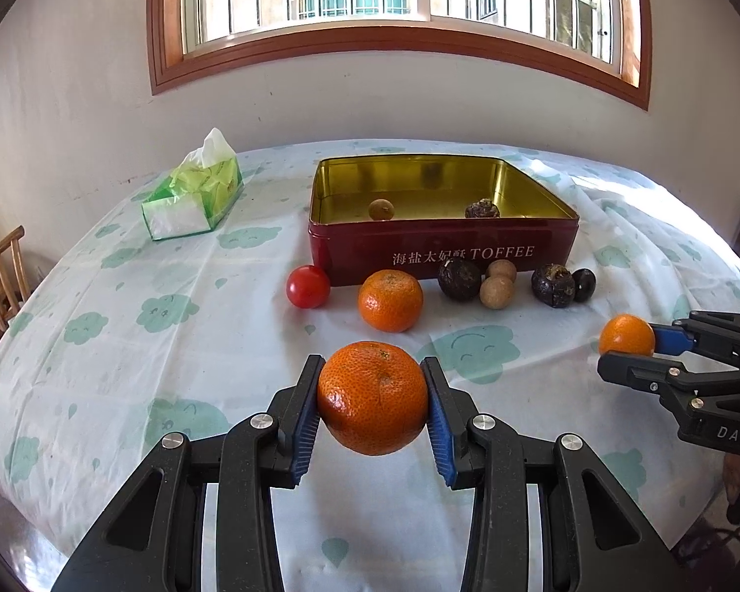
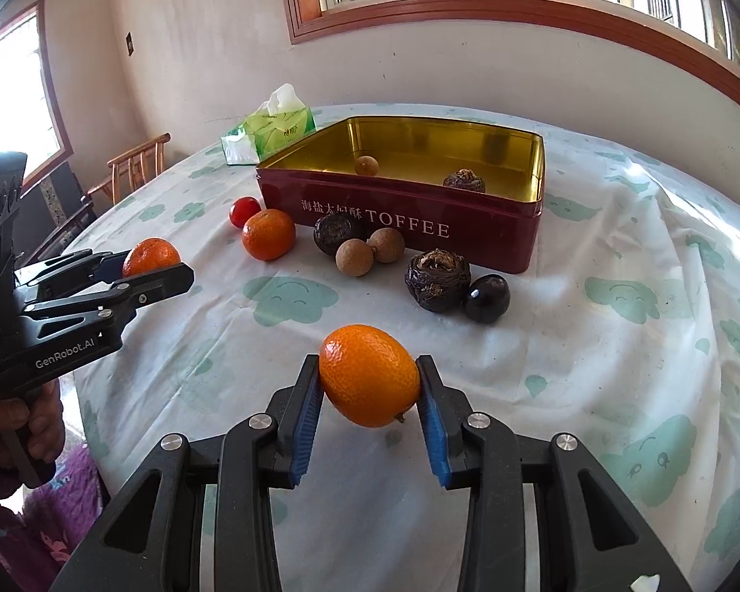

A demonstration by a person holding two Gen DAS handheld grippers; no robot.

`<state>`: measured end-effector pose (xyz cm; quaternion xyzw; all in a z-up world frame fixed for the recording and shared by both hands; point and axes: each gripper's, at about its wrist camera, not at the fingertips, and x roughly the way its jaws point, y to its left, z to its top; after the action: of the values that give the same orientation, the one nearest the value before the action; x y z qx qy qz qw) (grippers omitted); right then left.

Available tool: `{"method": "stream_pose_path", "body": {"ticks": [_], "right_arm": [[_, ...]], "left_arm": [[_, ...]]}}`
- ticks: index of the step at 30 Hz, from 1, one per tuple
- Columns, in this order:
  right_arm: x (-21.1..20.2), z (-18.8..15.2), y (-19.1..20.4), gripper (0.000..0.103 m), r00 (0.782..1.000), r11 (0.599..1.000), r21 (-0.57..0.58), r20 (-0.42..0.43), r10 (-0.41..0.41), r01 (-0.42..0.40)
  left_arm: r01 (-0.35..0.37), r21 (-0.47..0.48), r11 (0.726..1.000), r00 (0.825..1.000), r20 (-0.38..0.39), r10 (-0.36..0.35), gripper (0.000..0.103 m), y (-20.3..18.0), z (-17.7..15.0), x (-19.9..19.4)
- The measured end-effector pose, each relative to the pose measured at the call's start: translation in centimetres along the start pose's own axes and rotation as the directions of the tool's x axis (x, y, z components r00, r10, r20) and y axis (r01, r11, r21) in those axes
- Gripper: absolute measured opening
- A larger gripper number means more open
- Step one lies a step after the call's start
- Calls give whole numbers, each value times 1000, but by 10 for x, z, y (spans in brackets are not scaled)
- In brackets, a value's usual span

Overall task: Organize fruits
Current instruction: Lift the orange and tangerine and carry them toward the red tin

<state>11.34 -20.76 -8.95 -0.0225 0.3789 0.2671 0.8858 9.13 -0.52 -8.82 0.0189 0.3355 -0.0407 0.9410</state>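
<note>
My left gripper (image 1: 373, 397) is shut on a mandarin (image 1: 373, 397) held above the tablecloth; it also shows in the right wrist view (image 2: 151, 257). My right gripper (image 2: 369, 381) is shut on a smaller orange (image 2: 369, 381), also seen at the right of the left wrist view (image 1: 626, 335). A red toffee tin (image 1: 444, 246) stands open behind, holding a longan (image 1: 381, 209) and a dark knobbly fruit (image 1: 482, 209). In front of the tin lie a tomato (image 1: 308, 286), another mandarin (image 1: 390, 300), two longans (image 1: 496, 292), two dark knobbly fruits (image 1: 459, 275) and a dark plum (image 1: 584, 284).
A green tissue pack (image 1: 192, 192) lies at the back left of the round table with the cloud-print cloth (image 1: 172, 345). A wooden chair (image 2: 133, 167) stands beyond the table's left edge. A wall with a window runs behind the table.
</note>
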Motion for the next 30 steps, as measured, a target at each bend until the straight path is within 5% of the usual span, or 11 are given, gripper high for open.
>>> {"method": "stream_pose_path", "body": {"ticks": [30], "right_arm": [[-68,-5,28,35,992,995,49,96,78,-83]], "left_arm": [[-23,25,999,996,92,21,40,-11,12,-43]]}}
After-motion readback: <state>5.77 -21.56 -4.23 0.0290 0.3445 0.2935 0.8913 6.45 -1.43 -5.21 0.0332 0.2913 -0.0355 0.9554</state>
